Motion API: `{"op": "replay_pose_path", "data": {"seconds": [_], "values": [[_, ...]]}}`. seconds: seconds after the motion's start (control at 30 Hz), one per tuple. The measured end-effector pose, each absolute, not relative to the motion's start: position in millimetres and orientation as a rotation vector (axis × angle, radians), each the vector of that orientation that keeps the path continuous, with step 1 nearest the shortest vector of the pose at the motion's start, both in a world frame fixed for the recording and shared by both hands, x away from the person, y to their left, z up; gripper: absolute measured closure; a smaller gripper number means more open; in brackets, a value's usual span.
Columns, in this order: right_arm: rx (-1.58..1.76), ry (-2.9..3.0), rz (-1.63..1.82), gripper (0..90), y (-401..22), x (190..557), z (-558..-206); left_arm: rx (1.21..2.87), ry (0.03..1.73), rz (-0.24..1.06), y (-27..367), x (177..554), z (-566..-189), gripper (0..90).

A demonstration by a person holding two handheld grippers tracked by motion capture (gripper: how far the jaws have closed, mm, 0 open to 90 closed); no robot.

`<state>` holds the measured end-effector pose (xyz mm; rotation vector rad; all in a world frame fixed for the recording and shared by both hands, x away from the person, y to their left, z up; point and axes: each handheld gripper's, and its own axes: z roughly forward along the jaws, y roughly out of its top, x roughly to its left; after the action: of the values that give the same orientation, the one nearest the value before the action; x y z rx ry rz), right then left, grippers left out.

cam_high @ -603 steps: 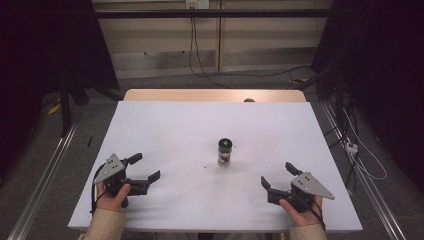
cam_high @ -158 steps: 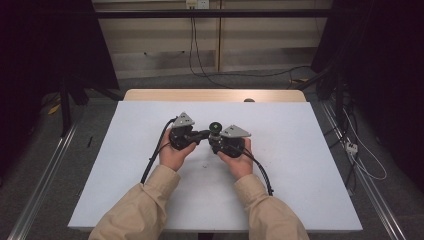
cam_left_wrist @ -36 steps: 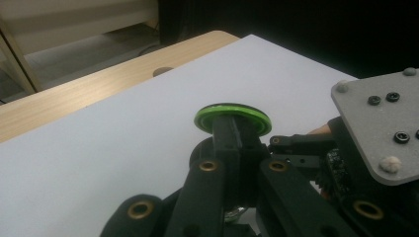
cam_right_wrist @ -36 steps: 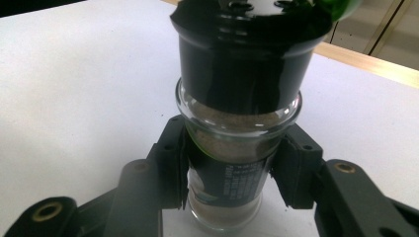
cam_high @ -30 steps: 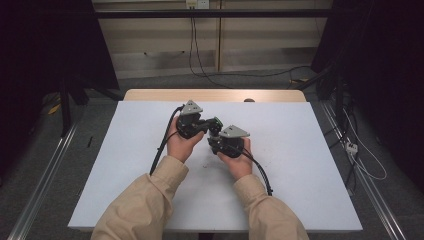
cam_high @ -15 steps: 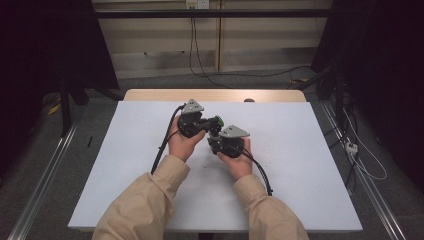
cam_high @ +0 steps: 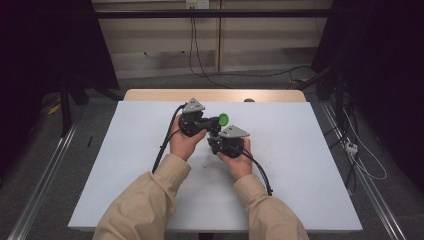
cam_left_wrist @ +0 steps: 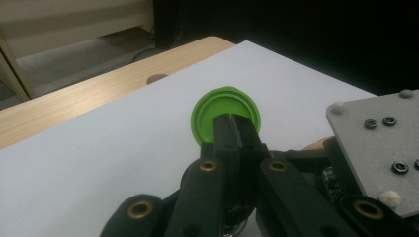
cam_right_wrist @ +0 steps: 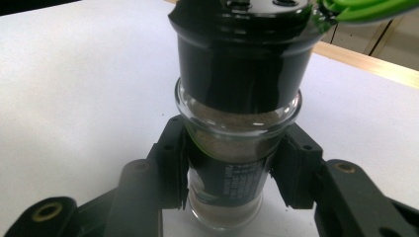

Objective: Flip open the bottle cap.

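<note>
2 tongs working: right gripper [cam_right_wrist: 230, 173] clamping the jar [cam_right_wrist: 232, 148], left gripper [cam_left_wrist: 236, 133] pinching the green lid [cam_left_wrist: 222, 111] beside it; keeping the jar upright matters.

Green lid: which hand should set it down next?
Left. Its fingers already pinch the lid, lifted clear of the jar, while the right gripper is clamped on the jar's glass body, steadying it.

A white table [cam_high: 125, 165] with cables [cam_high: 200, 55] on what looks like floor beyond.
</note>
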<state>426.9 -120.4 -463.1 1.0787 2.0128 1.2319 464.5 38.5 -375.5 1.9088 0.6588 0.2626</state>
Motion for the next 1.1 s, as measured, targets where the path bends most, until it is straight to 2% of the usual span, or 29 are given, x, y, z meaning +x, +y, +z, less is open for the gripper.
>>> {"op": "replay_pose_path", "data": {"seconds": [0.47,0.53,0.63,0.67,0.77,0.87,0.93,1.07,1.1], "values": [[1.099,2.007,1.236,52.8,-121,427,-463,1.898,0.64,0.203,46,463,-373,89.0],[1.098,2.008,1.231,52.3,-121,427,-463,1.898,0.643,0.202,49,463,-372,82.3],[1.105,2.013,1.226,50.7,-122,427,-462,1.893,0.649,0.201,51,462,-372,79.9],[1.118,2.005,1.219,44.6,-123,426,-461,1.894,0.65,0.196,53,462,-372,77.1],[1.122,2.012,1.223,40.3,-125,425,-459,1.891,0.652,0.194,55,461,-371,73.9],[1.14,2.008,1.247,32.2,-127,423,-454,1.89,0.658,0.187,58,460,-371,63.4],[1.148,2.014,1.256,29.2,-127,422,-453,1.884,0.662,0.177,59,459,-371,58.1],[1.163,2.024,1.268,24.7,-128,420,-451,1.891,0.658,0.171,61,458,-371,53.7],[1.16,2.032,1.27,23.6,-128,418,-450,1.893,0.658,0.172,62,457,-371,49.5]]}}
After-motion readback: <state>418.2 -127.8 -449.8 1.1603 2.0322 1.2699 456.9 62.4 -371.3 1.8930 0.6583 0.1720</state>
